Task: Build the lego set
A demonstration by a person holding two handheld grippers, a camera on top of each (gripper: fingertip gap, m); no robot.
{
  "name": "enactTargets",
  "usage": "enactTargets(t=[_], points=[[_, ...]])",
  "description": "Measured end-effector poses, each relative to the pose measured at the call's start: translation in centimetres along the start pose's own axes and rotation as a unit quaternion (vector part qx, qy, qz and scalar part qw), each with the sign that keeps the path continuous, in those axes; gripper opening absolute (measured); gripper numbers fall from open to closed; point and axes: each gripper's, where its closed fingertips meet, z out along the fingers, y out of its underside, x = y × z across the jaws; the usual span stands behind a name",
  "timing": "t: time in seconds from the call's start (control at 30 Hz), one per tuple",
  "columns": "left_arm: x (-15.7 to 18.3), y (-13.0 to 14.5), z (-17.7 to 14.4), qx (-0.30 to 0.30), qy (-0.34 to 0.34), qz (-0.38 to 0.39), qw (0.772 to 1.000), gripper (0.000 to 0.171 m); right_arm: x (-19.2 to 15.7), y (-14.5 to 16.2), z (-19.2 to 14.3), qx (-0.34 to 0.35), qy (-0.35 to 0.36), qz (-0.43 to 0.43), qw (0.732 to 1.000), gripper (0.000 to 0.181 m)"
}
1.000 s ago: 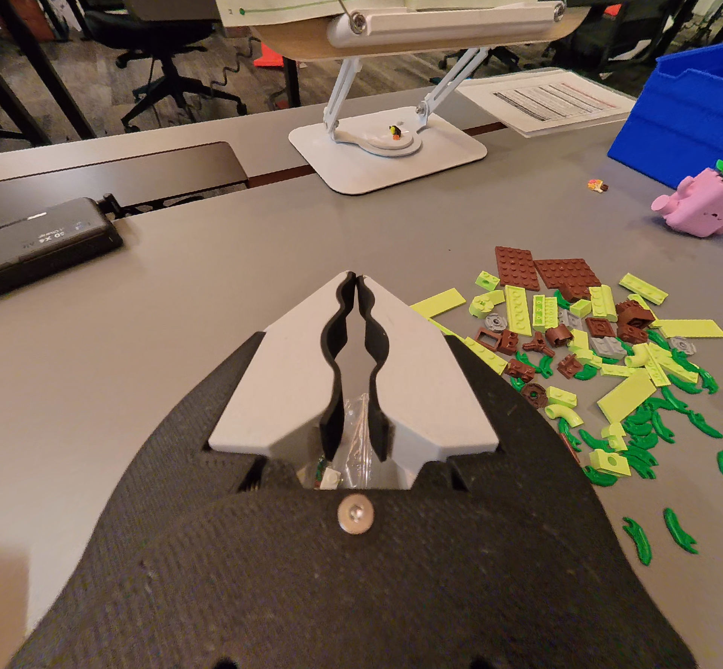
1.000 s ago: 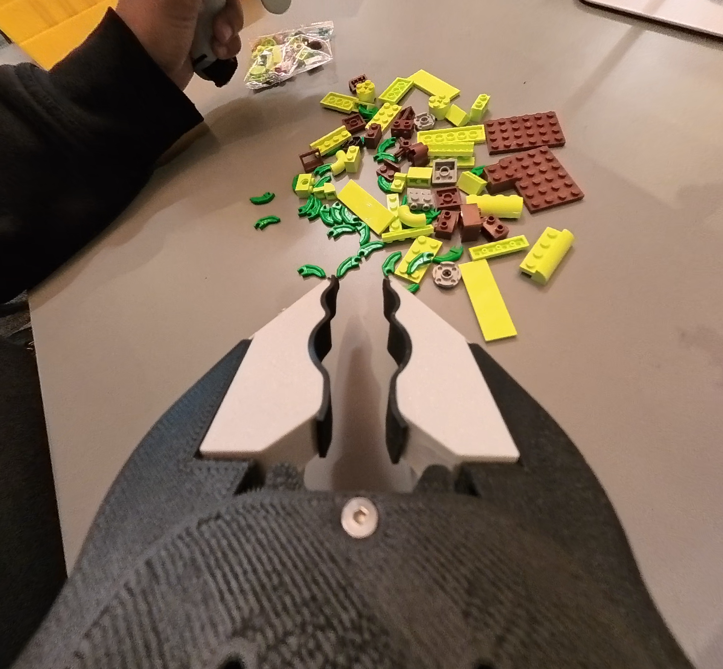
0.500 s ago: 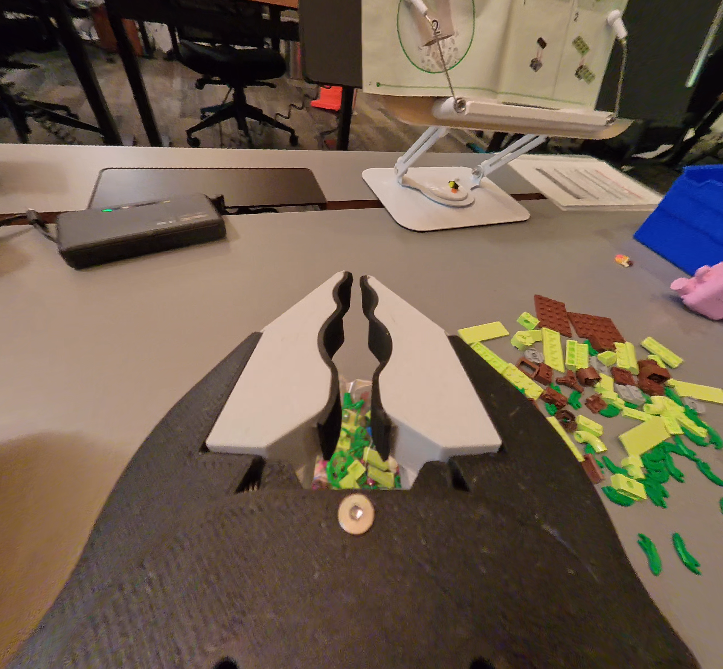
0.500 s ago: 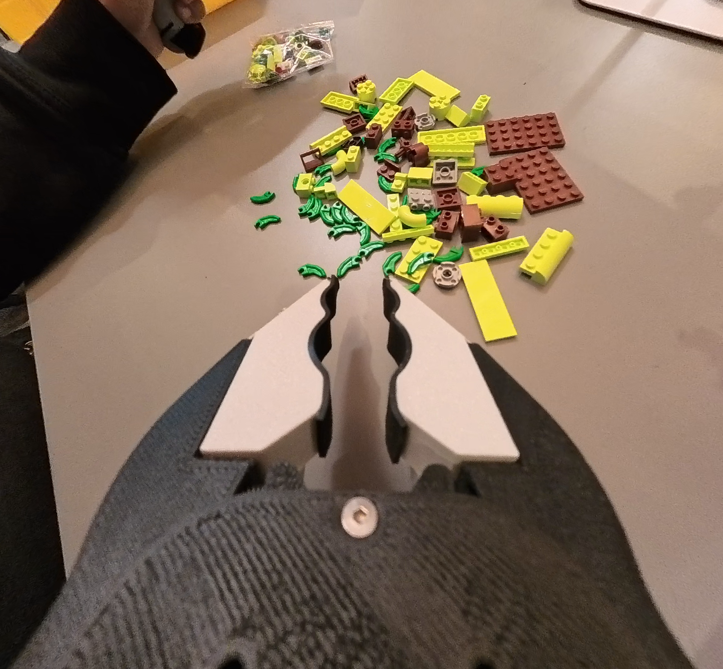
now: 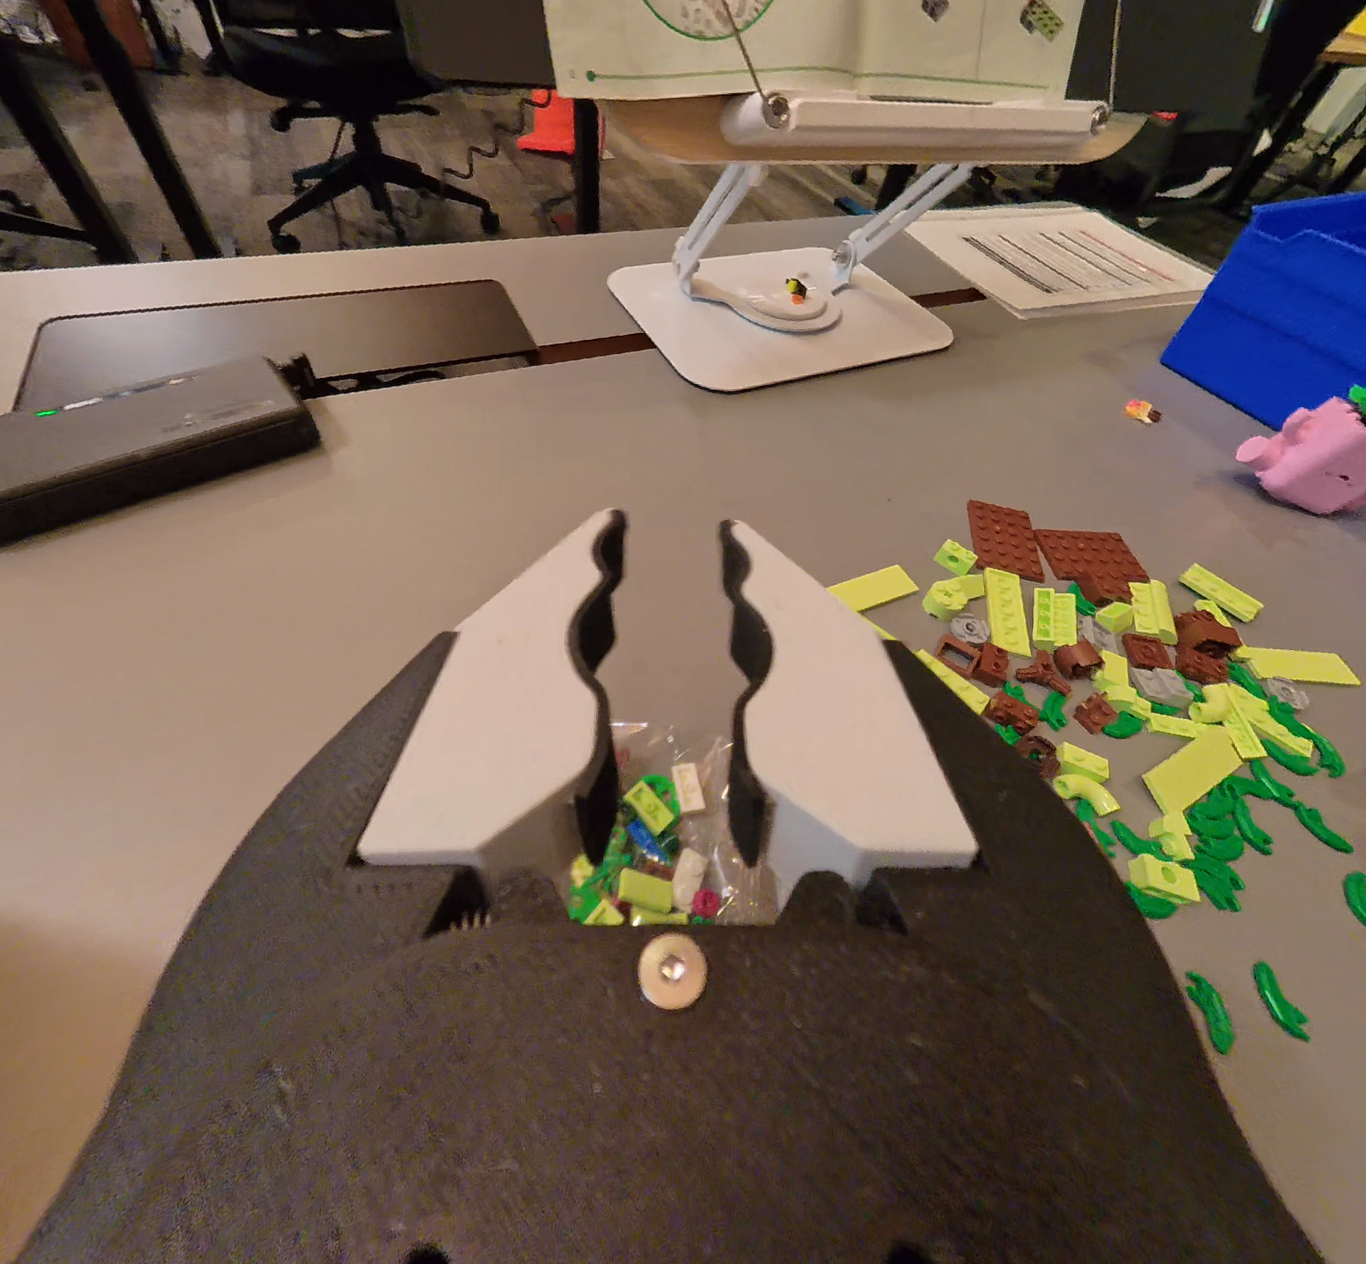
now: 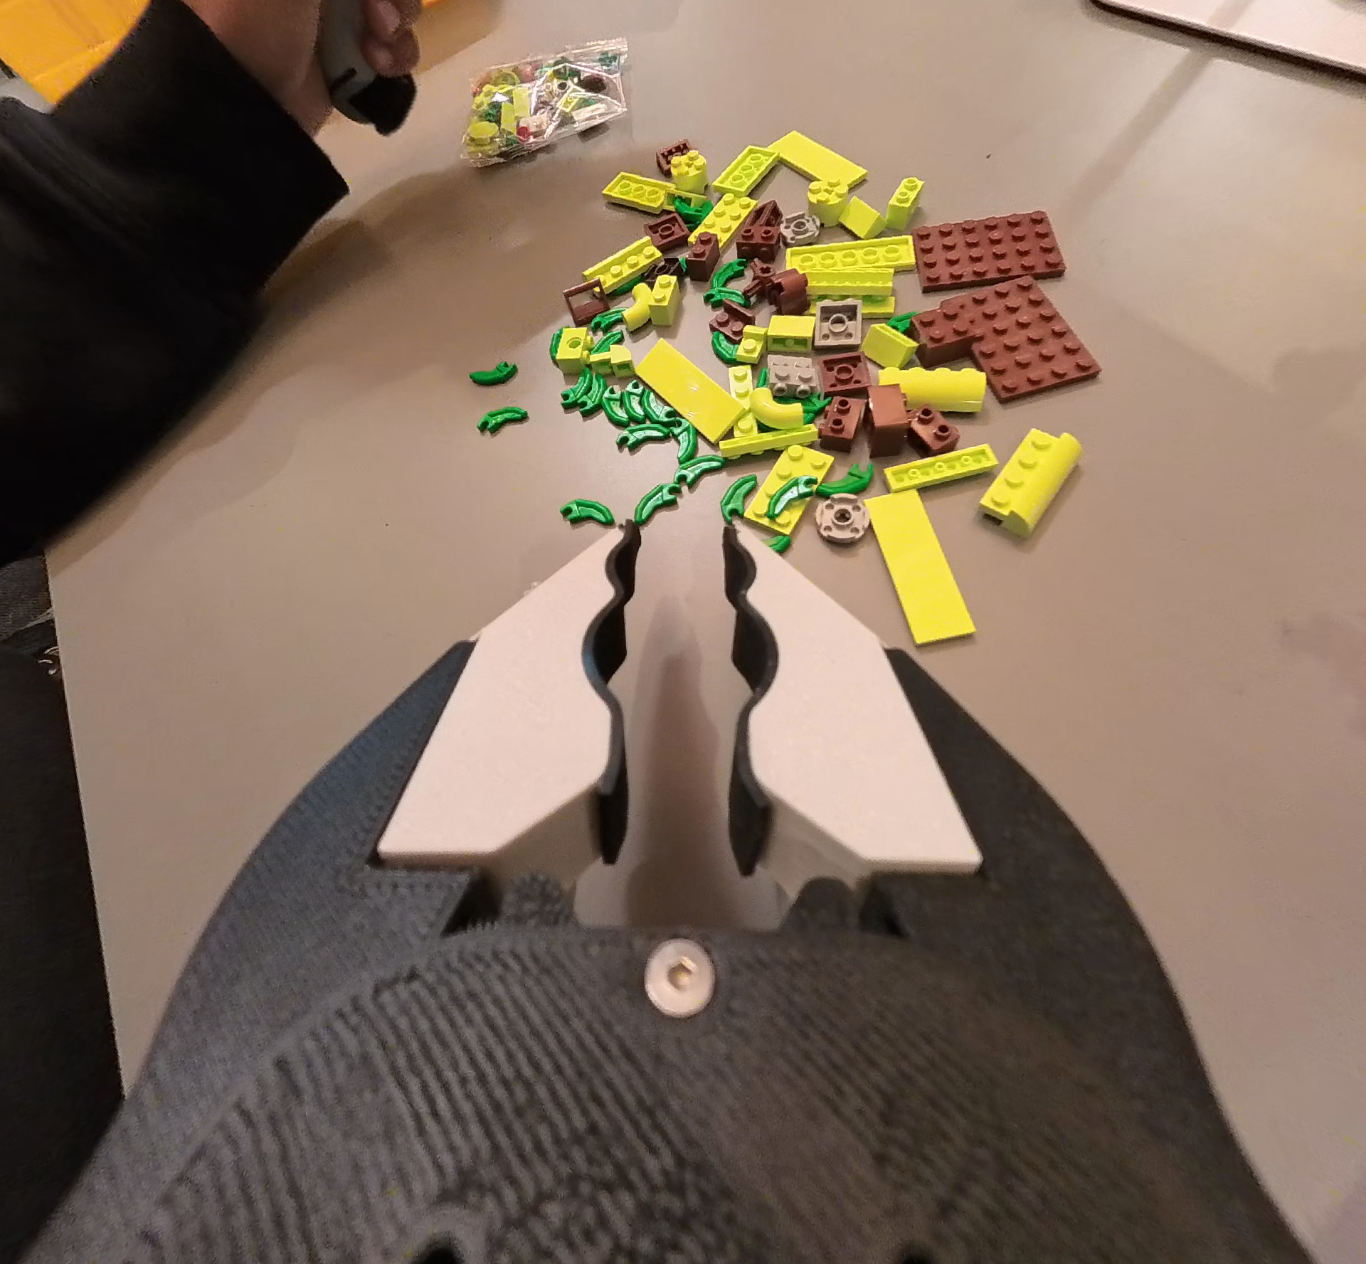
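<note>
The bag of pieces [image 6: 545,99] lies left of the loose bricks [image 6: 820,349].

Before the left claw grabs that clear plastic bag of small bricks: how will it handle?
The clear plastic bag of small bricks is thin crinkled film, so likely floppy and sagging. Its glossy film may slip. Loose pieces inside will probably shift; it looks light. The left claw stands open above it.

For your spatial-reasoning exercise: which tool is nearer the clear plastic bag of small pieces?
Left. The left tool hangs directly above the clear plastic bag; the right tool sits across the loose pile.

Warm, even indoor light, soft shadows on the table [image 6: 1109,859], wide-angle bending at edges, sharp centre.
</note>
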Motion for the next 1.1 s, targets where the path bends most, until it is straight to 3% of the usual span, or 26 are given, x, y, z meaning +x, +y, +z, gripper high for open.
enactTargets(t=[0.07,0.13,0.23,0.37,0.53,0.7,0.73,0.87,1.0,1.1], points=[[1.1,-0.3,0.6,0.013,0.019,-0.007,1.000,0.046,0.0,0.0,0.0,0.000,0.000,0.001,1.000,0.022],[2.3,-0.8,0.8,0.030,0.050,-0.021,0.998,0.056,0.0,0.0,0.0,0.000,0.000,0.001,1.000,0.022],[2.1,-0.6,0.8,0.031,0.033,-0.014,0.999,0.062,0.1,0.0,0.0,0.000,0.001,0.004,1.000,0.022],[2.3,0.2,0.2,-0.020,0.014,0.004,1.000,0.065,0.2,-0.2,-0.1,0.006,0.004,0.003,1.000,0.022],[2.2,5.9,-1.9,-0.185,-0.021,0.090,0.978,0.066,-0.2,-0.3,-0.3,0.013,0.004,-0.014,1.000,0.021],[0.8,10.7,-4.1,-0.231,-0.078,0.109,0.964,0.070,-0.4,-0.2,-0.2,0.009,0.004,-0.022,1.000,0.021],[0.7,10.6,-4.1,-0.215,-0.084,0.094,0.969,0.067,-0.4,-0.2,-0.2,0.008,0.004,-0.022,1.000,0.021],[-0.1,10.1,-5.0,-0.220,-0.098,0.084,0.967,0.007,-0.3,0.1,0.1,-0.004,0.006,-0.020,1.000,0.021],[0.6,8.6,-6.1,-0.182,-0.063,0.072,0.979,0.005,-0.3,0.1,0.2,-0.006,0.016,-0.036,0.999,0.016],[4.3,5.1,-7.2,-0.089,0.053,-0.023,0.994,0.004,-1.1,-1.5,-0.4,0.050,0.036,-0.095,0.994,0.005]])
